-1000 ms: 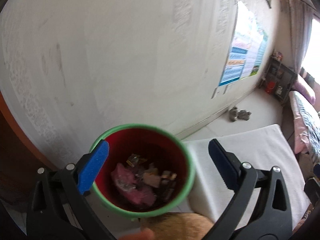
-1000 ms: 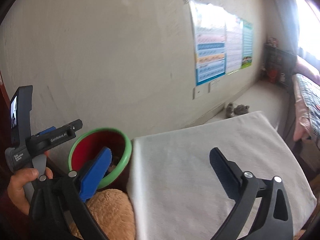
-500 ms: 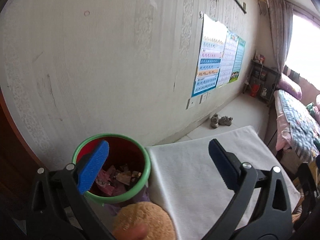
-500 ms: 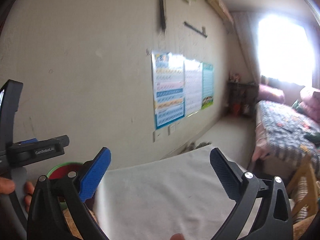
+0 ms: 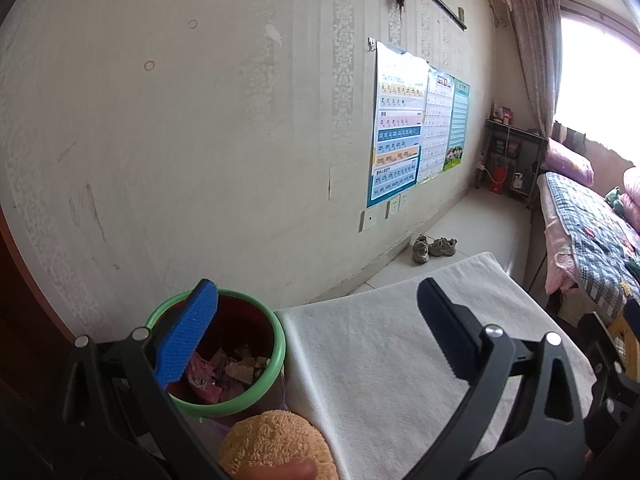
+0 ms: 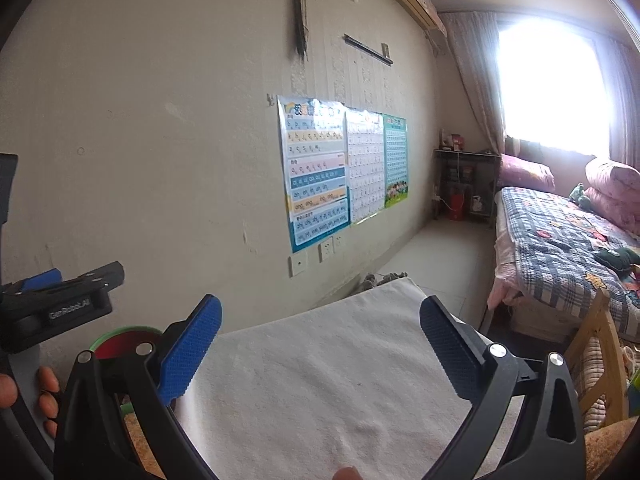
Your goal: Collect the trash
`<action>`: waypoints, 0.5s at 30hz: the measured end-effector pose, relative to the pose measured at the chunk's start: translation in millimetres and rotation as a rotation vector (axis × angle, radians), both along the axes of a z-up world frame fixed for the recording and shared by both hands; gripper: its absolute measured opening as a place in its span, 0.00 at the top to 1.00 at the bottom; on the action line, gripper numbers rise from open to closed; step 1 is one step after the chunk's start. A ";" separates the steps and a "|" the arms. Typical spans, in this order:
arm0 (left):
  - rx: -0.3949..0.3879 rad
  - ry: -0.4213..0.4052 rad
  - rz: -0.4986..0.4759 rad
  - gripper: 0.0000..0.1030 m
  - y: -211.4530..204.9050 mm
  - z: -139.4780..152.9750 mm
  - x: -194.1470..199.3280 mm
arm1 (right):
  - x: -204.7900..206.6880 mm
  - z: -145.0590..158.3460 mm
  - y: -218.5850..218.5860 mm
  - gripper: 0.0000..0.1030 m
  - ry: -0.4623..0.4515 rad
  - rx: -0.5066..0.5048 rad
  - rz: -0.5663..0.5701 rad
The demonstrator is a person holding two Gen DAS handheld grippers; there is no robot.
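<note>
Beside the bench (image 5: 400, 344), red trash bin (image 5: 224, 360) holding wrappers: we keep left gripper (image 5: 316, 332) and right gripper (image 6: 320, 344) fingers spread, empty, scanning for litter.

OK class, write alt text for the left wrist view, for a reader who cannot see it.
The open left gripper hovers over a green-rimmed red bin holding scraps, beside a white cloth. A tan plush sits below; behind are wall posters.
</note>
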State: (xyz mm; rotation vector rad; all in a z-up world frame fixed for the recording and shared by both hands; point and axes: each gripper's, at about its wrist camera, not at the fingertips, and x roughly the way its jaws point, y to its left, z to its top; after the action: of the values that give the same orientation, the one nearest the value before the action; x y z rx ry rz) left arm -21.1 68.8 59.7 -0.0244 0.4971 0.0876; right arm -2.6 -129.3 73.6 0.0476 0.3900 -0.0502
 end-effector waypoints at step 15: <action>-0.014 0.028 -0.002 0.05 5.2 -4.9 6.8 | 13.0 -9.0 -3.8 0.07 0.044 -0.002 -0.012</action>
State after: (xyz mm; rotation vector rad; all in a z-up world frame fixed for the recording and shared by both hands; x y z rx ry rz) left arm -14.3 74.1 54.8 -0.0362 0.5258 0.0823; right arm 10.3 -133.1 64.6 0.0470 0.4335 -0.0634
